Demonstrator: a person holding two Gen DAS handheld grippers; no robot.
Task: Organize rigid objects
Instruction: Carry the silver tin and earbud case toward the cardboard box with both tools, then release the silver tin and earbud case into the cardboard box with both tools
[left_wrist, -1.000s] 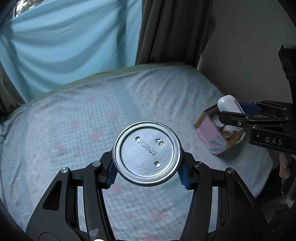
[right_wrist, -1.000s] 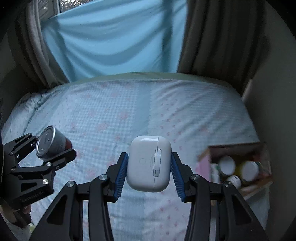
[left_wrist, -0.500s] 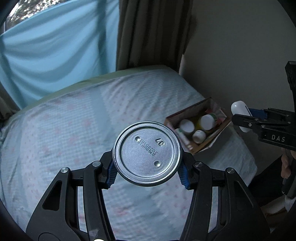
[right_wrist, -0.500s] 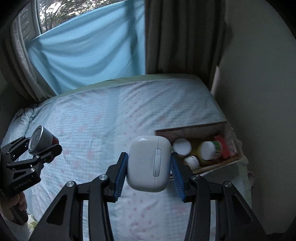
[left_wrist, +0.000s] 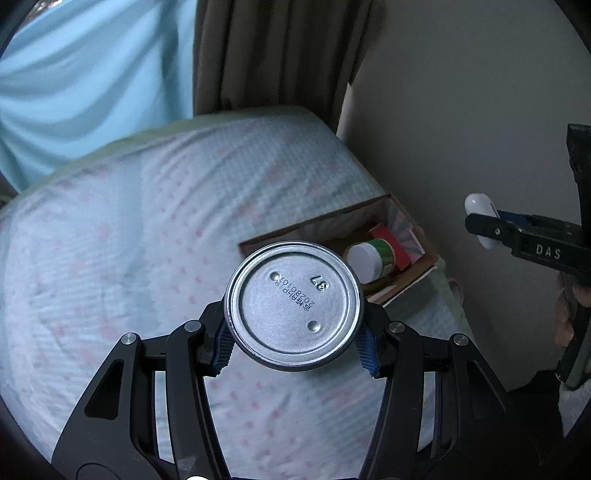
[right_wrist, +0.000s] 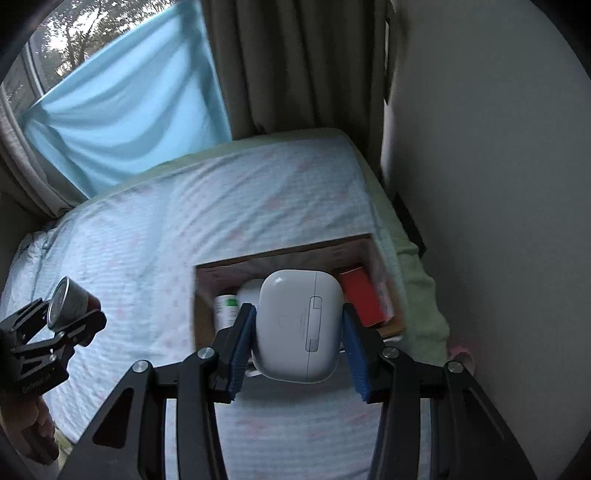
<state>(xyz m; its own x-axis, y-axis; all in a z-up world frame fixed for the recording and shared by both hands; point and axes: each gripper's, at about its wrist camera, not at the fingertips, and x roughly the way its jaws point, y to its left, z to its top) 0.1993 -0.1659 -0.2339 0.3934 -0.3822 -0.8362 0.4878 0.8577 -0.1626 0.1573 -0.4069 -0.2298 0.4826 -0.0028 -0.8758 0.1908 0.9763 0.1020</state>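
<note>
My left gripper (left_wrist: 294, 341) is shut on a metal can (left_wrist: 293, 308), its silver base facing the camera; it also shows in the right wrist view (right_wrist: 64, 308), held above the bed's left part. My right gripper (right_wrist: 297, 349) is shut on a white earbud case (right_wrist: 298, 325), held above the cardboard box (right_wrist: 201, 295). In the left wrist view the case (left_wrist: 479, 218) is at the right, beyond the box (left_wrist: 413, 275). The box holds a white-capped green bottle (left_wrist: 365, 260), a red packet (right_wrist: 360, 301) and other bottles, partly hidden.
The bed (right_wrist: 184, 221) has a pale blue sheet with pink spots. The box sits at its right edge next to a grey wall (right_wrist: 498, 184). Brown curtains (right_wrist: 295, 62) and a blue drape (right_wrist: 122, 110) hang behind the bed.
Both grippers have moved right toward the box. The earbud case now sits over the box opening. The can has closed in on the box's near-left corner.
</note>
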